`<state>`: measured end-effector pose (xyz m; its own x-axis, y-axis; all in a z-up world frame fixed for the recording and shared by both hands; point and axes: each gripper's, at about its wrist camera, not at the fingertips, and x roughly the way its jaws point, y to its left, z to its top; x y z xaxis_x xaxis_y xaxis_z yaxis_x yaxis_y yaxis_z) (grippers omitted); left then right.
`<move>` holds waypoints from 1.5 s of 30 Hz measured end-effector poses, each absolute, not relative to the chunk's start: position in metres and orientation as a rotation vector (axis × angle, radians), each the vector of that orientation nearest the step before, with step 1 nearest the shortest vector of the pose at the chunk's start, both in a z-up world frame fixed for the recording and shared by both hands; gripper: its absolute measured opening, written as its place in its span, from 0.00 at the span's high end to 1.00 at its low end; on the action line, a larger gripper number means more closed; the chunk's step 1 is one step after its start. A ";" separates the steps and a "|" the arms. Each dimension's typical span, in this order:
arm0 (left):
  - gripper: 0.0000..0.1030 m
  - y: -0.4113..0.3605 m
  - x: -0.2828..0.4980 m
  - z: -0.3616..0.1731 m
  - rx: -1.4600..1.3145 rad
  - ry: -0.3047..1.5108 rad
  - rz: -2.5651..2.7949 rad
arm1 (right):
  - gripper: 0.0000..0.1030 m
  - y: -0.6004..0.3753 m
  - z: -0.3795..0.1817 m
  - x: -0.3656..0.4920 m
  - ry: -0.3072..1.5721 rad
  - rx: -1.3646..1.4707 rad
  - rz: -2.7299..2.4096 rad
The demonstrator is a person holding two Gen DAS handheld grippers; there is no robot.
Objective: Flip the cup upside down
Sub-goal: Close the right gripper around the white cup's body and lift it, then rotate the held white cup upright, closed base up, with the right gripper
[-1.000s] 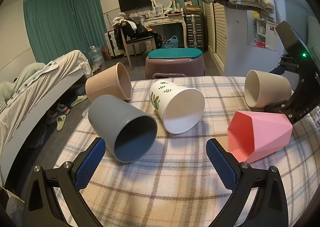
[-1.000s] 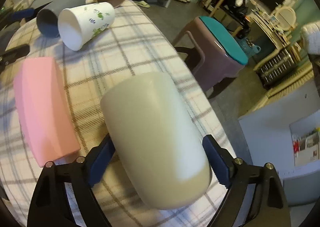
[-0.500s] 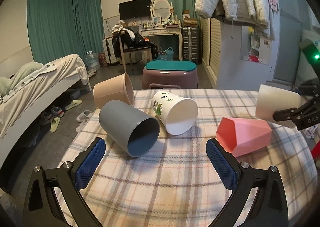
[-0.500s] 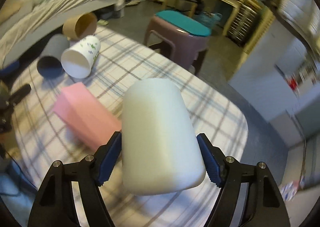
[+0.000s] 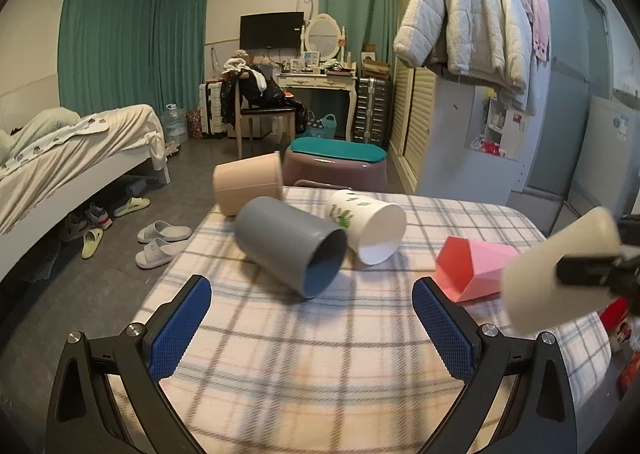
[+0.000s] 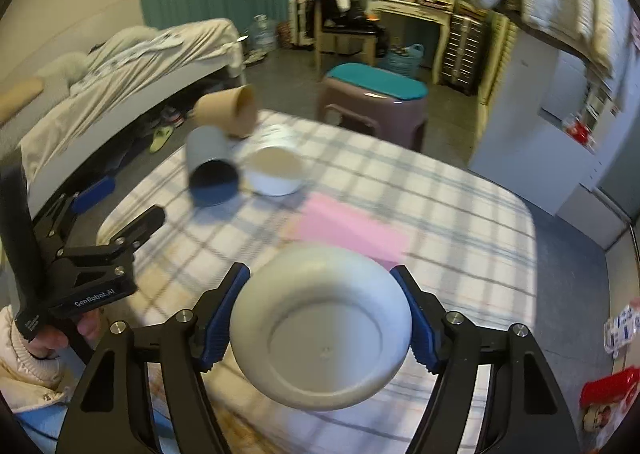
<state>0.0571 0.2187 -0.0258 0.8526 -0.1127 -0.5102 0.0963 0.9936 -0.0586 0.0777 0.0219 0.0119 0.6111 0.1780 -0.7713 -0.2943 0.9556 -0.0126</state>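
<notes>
My right gripper (image 6: 320, 318) is shut on a cream cup (image 6: 320, 328), held above the table with its flat base toward the camera and its mouth pointing down and away. The same cup (image 5: 556, 278) shows tilted at the right edge of the left wrist view, above the checked tablecloth (image 5: 320, 354). My left gripper (image 5: 312, 326) is open and empty over the near part of the table. A grey cup (image 5: 292, 246), a white leaf-print cup (image 5: 368, 228), a tan cup (image 5: 246, 182) and a pink faceted cup (image 5: 472, 270) lie on their sides.
A purple stool with a teal top (image 5: 336, 164) stands beyond the far table edge. A bed (image 5: 60, 158) is at the left and a white cabinet (image 5: 472, 142) at the right. Slippers (image 5: 160, 240) lie on the floor. The left gripper (image 6: 104, 210) shows at the left of the right wrist view.
My right gripper lifted the cream cup off the table and turned it from lying on its side to base toward the camera. The left gripper drew back and rose a little.
</notes>
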 end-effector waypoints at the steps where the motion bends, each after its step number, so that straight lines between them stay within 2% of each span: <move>1: 0.00 0.226 0.055 -0.026 -0.036 0.537 -0.104 | 0.31 0.034 0.010 0.078 0.873 -0.154 0.282; 9: 0.00 0.268 0.054 -0.032 -0.064 0.532 -0.050 | 0.31 0.093 0.010 0.101 0.806 -0.234 0.266; 13: 0.00 0.278 0.057 -0.037 -0.072 0.542 -0.041 | 0.31 0.113 -0.010 0.103 0.775 -0.302 0.225; 28: 0.00 0.269 0.059 -0.049 -0.059 0.589 -0.069 | 0.32 0.119 -0.063 0.039 0.851 -0.322 0.159; 35: 0.00 0.259 0.049 -0.044 -0.031 0.598 -0.063 | 0.32 0.110 -0.060 0.033 0.836 -0.281 0.176; 36: 0.00 0.257 0.047 -0.043 -0.023 0.596 -0.058 | 0.31 0.109 -0.057 0.030 0.821 -0.272 0.186; 39: 0.00 0.250 0.041 -0.038 -0.003 0.594 -0.044 | 0.22 0.102 -0.046 0.023 0.772 -0.238 0.203; 45: 0.00 0.228 0.025 -0.022 0.024 0.575 -0.022 | 0.15 0.072 -0.027 0.010 0.692 -0.168 0.210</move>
<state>0.0253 0.2280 -0.0224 0.8387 -0.0144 -0.5444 0.0277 0.9995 0.0163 0.0105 0.0725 -0.0271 0.7502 0.1354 -0.6473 -0.2464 0.9656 -0.0836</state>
